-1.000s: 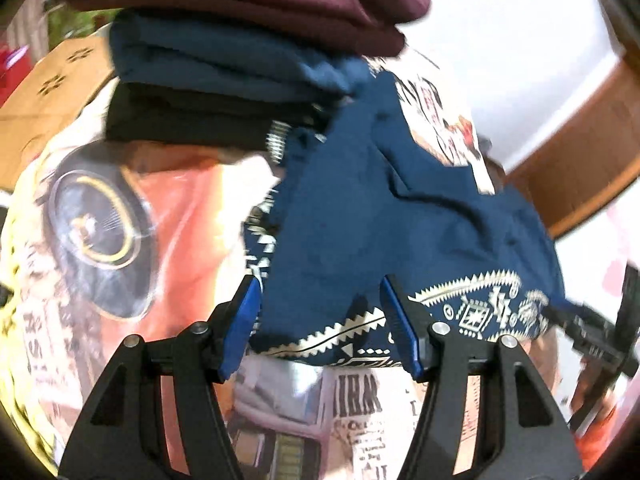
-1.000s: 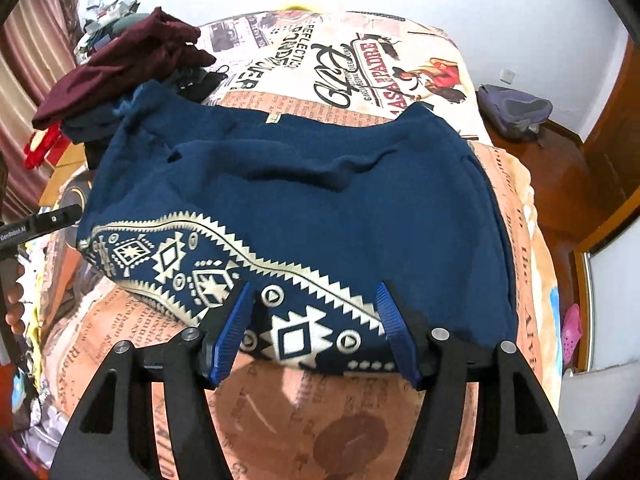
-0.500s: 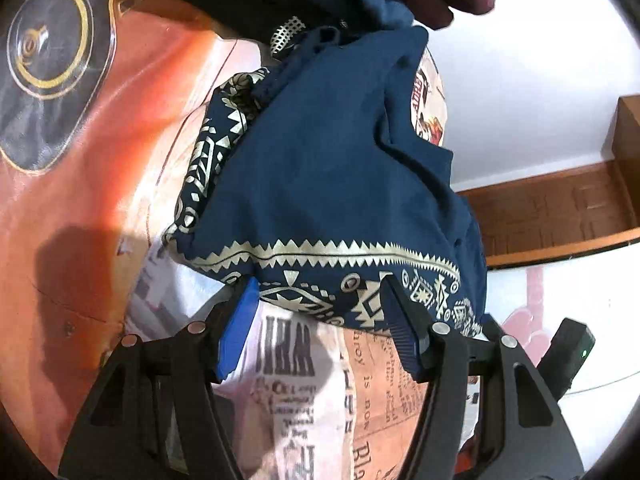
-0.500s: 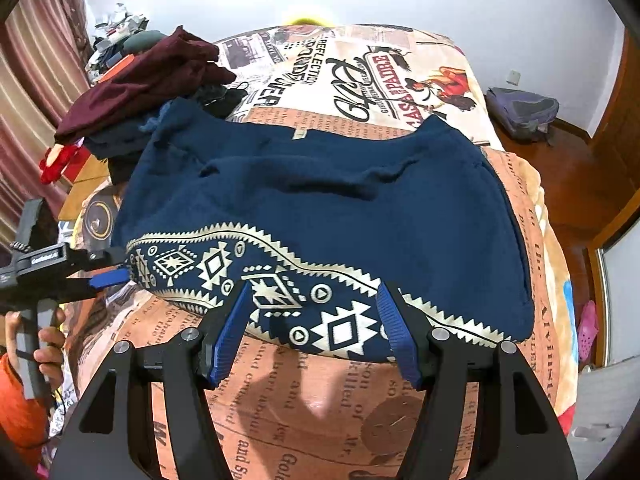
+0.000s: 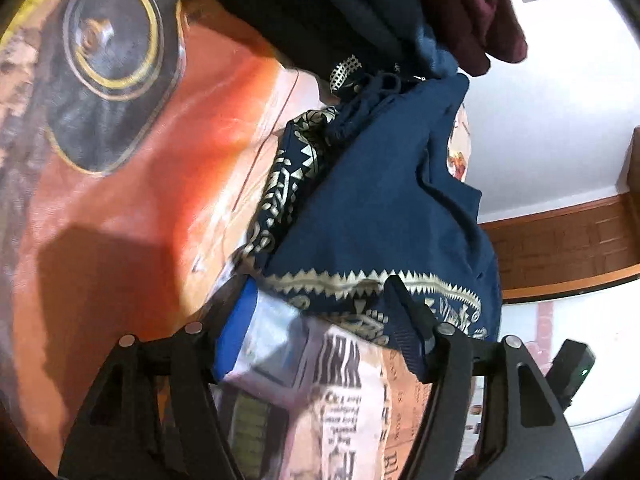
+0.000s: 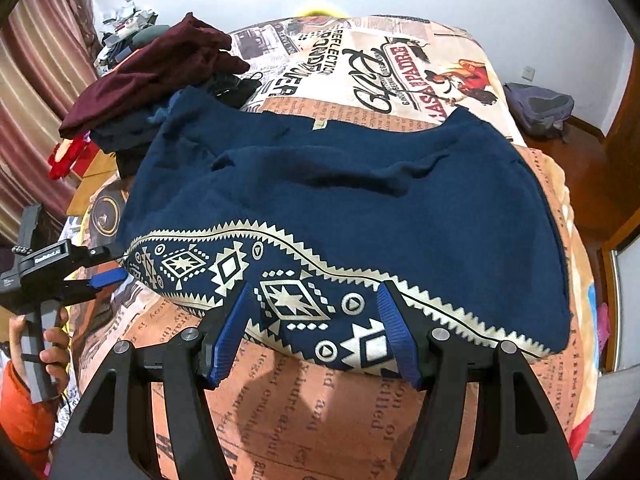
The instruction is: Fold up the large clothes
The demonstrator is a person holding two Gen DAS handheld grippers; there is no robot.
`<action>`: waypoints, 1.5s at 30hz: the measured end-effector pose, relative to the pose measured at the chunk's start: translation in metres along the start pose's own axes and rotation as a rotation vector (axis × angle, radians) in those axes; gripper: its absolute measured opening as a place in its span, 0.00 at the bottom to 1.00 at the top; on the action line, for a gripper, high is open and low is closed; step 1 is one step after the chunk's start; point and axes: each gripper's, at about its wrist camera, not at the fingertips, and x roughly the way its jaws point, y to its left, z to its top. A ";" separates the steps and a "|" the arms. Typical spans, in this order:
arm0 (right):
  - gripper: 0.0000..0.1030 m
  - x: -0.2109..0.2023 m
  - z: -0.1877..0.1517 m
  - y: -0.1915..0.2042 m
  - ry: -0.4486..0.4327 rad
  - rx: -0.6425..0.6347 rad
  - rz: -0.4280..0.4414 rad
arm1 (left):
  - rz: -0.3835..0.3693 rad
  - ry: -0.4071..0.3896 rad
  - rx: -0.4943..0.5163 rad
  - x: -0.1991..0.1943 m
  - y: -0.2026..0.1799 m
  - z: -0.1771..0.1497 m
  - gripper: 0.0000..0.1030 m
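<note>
While both sets of jaws stand open at the patterned hem, the left gripper has just been opening wider, the hem's corner between its blue pads, unpinched. The right gripper straddles the hem farther along. The navy sweater lies spread across the newspaper-print bedspread, beside a stack of folded clothes.

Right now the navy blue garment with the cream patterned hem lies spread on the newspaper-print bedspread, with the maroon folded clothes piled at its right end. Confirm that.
Not quite: the maroon folded clothes are piled at the left end of the navy blue garment, as the right wrist view shows. The garment does lie spread on the newspaper-print bedspread.
</note>
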 end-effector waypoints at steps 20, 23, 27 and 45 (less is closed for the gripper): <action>0.59 0.001 0.015 0.008 -0.023 -0.022 0.000 | 0.129 -0.093 0.198 0.046 -0.072 0.038 0.37; 0.59 -0.003 0.019 0.010 -0.026 -0.030 -0.021 | 0.221 -0.139 0.280 0.042 -0.087 0.031 0.22; 0.59 -0.009 0.024 0.014 -0.031 -0.039 -0.037 | 0.203 -0.232 0.365 0.010 -0.114 0.013 0.14; 0.69 0.072 0.011 0.105 0.153 -0.126 0.192 | 0.185 -0.409 0.394 -0.096 -0.112 -0.018 0.13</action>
